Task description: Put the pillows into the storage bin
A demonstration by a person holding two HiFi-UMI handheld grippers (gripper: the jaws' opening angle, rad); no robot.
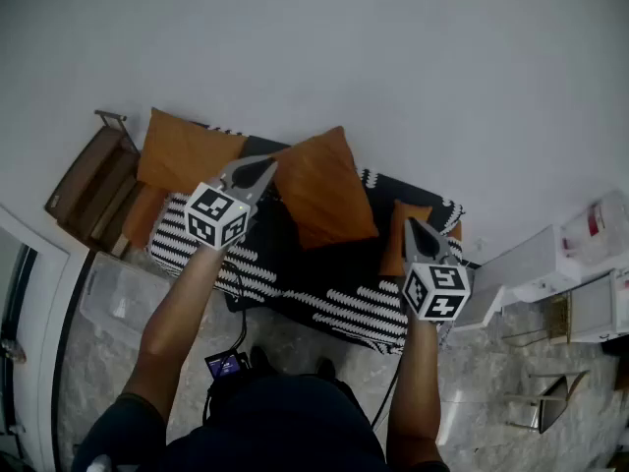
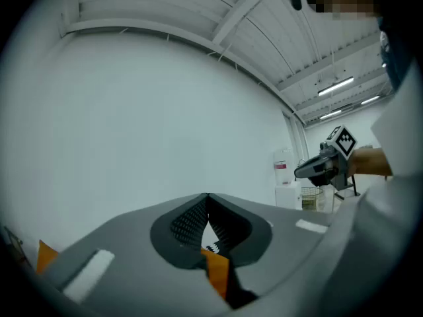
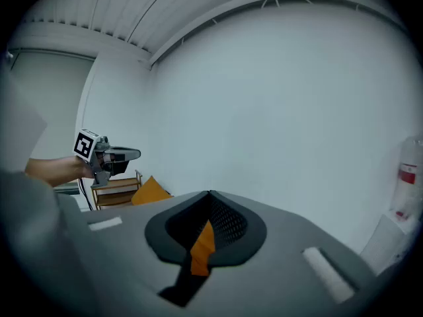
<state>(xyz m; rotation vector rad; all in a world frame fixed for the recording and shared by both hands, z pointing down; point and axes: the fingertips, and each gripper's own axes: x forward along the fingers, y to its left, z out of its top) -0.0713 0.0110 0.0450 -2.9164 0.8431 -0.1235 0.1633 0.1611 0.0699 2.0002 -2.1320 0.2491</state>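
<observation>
Here, square orange pillows [image 1: 324, 190] lie on a seemingly woven striped throw [image 1: 344, 308].

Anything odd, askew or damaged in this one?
Nothing looks spilled or damaged. Three orange pillows sit loosely on the striped sofa. The left pillow leans at the back, the middle pillow is turned cornerwise, and the right pillow stands nearly edge-on. The left tool and right tool are shut and empty.
</observation>
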